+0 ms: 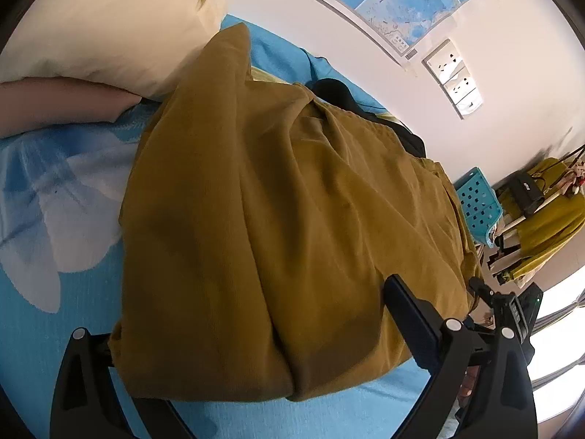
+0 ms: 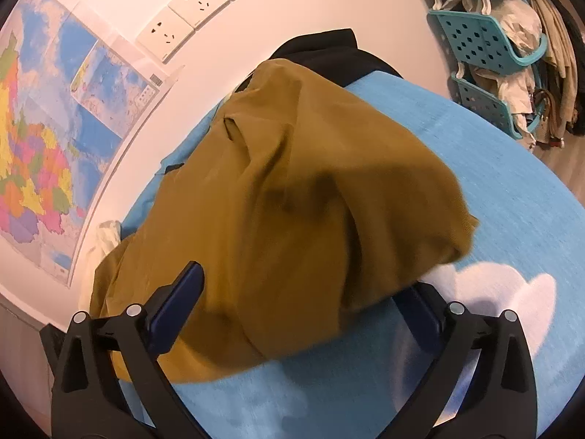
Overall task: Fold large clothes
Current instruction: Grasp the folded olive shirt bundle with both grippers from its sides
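Note:
A mustard-brown garment [image 1: 278,226] lies folded in a thick bundle on the blue bed sheet [image 1: 73,329]. My left gripper [image 1: 252,314] is open wide at its near edge. Its right finger [image 1: 409,311] rests over the cloth, and the tip of its left finger [image 1: 84,362] is hidden behind the fold. In the right wrist view the same garment [image 2: 292,190] fills the middle. My right gripper [image 2: 303,281] is also open wide. Its left finger [image 2: 179,303] lies above the cloth, and its right finger [image 2: 420,314] is partly under the garment's edge.
A white pillow [image 1: 109,29] and a person's bare arm [image 1: 55,106] lie at the far left. A black garment [image 2: 329,51] sits behind the brown one against the wall. Teal baskets [image 2: 482,40] with clothes stand beyond the bed. A map [image 2: 44,128] and sockets [image 2: 190,11] are on the wall.

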